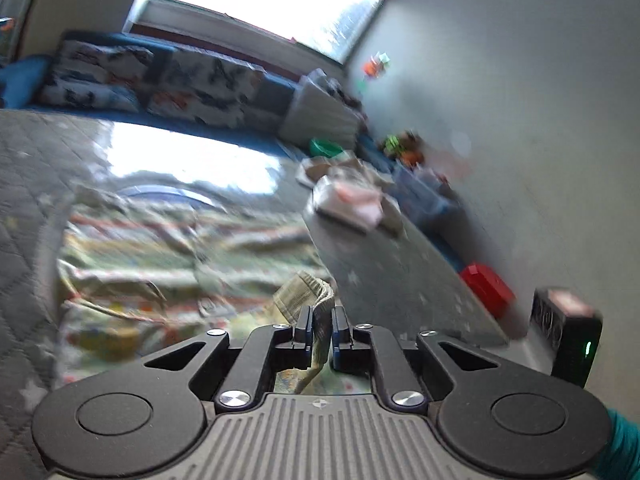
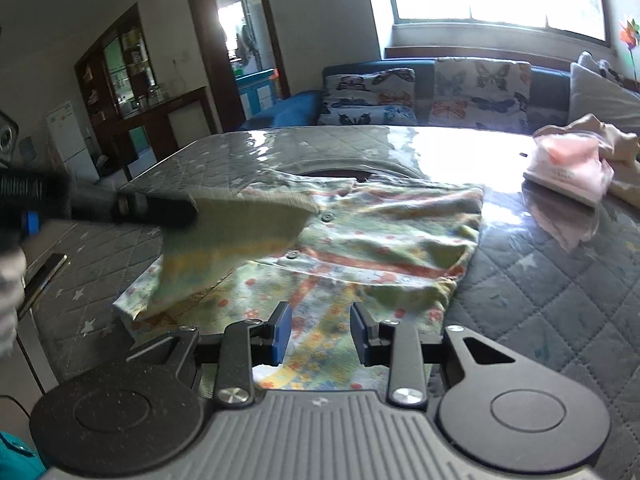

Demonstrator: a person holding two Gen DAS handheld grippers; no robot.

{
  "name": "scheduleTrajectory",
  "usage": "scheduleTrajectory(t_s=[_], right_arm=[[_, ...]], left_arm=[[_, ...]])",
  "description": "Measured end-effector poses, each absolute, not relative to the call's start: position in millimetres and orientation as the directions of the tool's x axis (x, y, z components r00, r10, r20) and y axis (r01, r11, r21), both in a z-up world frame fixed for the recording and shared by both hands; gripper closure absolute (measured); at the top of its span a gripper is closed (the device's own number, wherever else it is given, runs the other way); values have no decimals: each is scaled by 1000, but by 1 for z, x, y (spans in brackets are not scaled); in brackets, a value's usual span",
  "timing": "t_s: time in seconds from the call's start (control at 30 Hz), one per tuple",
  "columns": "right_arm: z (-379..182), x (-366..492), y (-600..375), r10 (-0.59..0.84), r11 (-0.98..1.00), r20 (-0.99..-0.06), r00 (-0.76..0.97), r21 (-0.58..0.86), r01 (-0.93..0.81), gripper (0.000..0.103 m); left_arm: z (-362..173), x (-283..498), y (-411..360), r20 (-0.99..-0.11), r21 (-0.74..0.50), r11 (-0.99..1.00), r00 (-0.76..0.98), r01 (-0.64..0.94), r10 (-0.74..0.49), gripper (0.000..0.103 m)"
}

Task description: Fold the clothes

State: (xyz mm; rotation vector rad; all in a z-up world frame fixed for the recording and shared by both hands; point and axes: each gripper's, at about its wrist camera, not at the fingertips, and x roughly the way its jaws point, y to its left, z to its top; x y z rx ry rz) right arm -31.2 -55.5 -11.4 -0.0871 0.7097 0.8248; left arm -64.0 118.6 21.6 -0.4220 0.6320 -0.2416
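A table (image 2: 560, 280) covered in grey quilted cloth with pale stars fills the middle of the right wrist view, its far part glaring under the window light. A floral striped shirt (image 2: 380, 240) lies spread at centre. At the upper right sit a folded pink garment (image 2: 568, 168) and a beige one (image 2: 616, 148) beside it, possibly touching. A flat dark object, perhaps a phone (image 2: 44, 280), lies at the left edge.

Matte black two-finger left claw (image 1: 321, 326) showing silver screws and ribbed grey housing, matching right claw (image 2: 320, 330) wearing blue pads (image 2: 283, 330), teal sleeve (image 1: 622, 446) peeking in.
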Motion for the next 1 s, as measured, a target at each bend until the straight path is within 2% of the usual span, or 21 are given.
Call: scheduleTrajectory(t_s=[0.1, 0.2, 0.23, 0.57, 0.73, 0.83, 0.9, 0.93, 0.97, 1.0], right_arm=[[-13, -28, -57, 631, 702, -616, 472, 192, -686, 71], [-12, -25, -59, 624, 712, -618, 478, 199, -673, 71], [-12, -23, -60, 625, 714, -617, 478, 205, -669, 71], [-32, -5, -43, 629, 711, -649, 427, 259, -653, 71], [-42, 1, -30, 618, 713, -668, 413, 255, -653, 71], [-42, 1, -28, 620, 706, -670, 407, 251, -663, 73], [-42, 0, -27, 622, 702, -672, 403, 249, -668, 83], [-42, 0, -26, 619, 703, -672, 407, 242, -668, 89], [-41, -1, -25, 615, 705, -672, 413, 234, -670, 94], [-40, -2, -24, 613, 705, -668, 421, 223, -673, 95]], left_arm=[[14, -66, 118, -538, -448, 887, 760, 109, -365, 86], [13, -75, 126, -538, -437, 891, 759, 121, -367, 71], [14, -78, 130, -540, -424, 898, 764, 114, -352, 69], [-12, -79, 207, -667, -254, 945, 745, -204, -18, 69], [-25, -67, 229, -690, -217, 942, 723, -257, 38, 60], [-33, -59, 232, -701, -227, 942, 712, -246, 17, 62], [-38, -55, 232, -705, -240, 942, 709, -236, -1, 64], [-39, -54, 232, -702, -245, 942, 712, -231, -8, 77], [-39, -54, 232, -699, -259, 939, 715, -225, -22, 85], [-39, -54, 232, -695, -272, 935, 718, -226, -28, 88]])
